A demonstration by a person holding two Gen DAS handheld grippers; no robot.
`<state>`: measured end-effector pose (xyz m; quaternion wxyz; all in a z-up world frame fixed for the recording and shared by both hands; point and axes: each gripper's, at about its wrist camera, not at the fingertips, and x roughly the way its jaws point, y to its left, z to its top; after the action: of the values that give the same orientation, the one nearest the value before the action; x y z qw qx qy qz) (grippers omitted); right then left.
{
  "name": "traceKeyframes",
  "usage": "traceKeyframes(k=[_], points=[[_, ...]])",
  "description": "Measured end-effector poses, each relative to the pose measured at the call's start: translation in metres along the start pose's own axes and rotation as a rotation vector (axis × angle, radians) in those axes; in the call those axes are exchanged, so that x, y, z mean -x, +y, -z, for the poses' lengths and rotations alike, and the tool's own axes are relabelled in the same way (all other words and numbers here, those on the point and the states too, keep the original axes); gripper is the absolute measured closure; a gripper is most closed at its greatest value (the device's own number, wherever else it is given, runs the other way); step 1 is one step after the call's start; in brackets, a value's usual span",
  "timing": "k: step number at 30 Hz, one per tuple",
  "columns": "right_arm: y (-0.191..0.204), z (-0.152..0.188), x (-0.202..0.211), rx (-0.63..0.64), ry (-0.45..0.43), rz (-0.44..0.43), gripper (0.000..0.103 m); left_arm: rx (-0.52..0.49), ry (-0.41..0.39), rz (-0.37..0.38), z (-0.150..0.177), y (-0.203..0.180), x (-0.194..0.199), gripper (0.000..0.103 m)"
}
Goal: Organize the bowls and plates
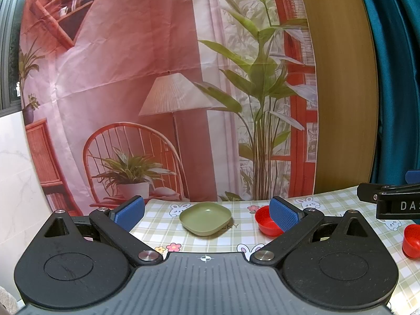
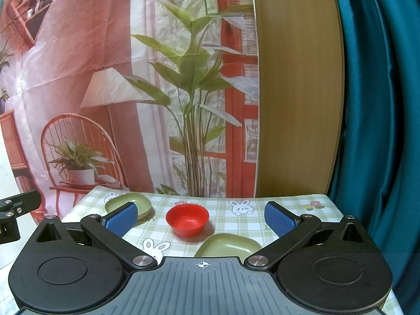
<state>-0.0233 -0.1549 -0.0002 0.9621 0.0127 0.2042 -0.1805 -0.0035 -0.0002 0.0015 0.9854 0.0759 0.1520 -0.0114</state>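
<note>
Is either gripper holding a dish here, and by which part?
Nothing is held. The left gripper and the right gripper are both open, above the table, clear of the dishes.

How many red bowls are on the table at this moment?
2. One red bowl sits right of the far green plate, partly behind the left gripper's right finger. A second red bowl shows only at the left view's right edge. More may be hidden.

Second red bowl (image 1: 412,241) edge-cropped.
</note>
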Motion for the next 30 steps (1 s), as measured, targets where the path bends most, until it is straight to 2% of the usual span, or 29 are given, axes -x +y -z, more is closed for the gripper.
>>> traceKeyframes(k=[30], points=[[-0.0017, 0.0018, -0.0001, -0.001, -0.002, 0.000, 0.000, 0.005, 0.008, 0.002, 0.0059, -0.0012, -0.0018, 0.001]])
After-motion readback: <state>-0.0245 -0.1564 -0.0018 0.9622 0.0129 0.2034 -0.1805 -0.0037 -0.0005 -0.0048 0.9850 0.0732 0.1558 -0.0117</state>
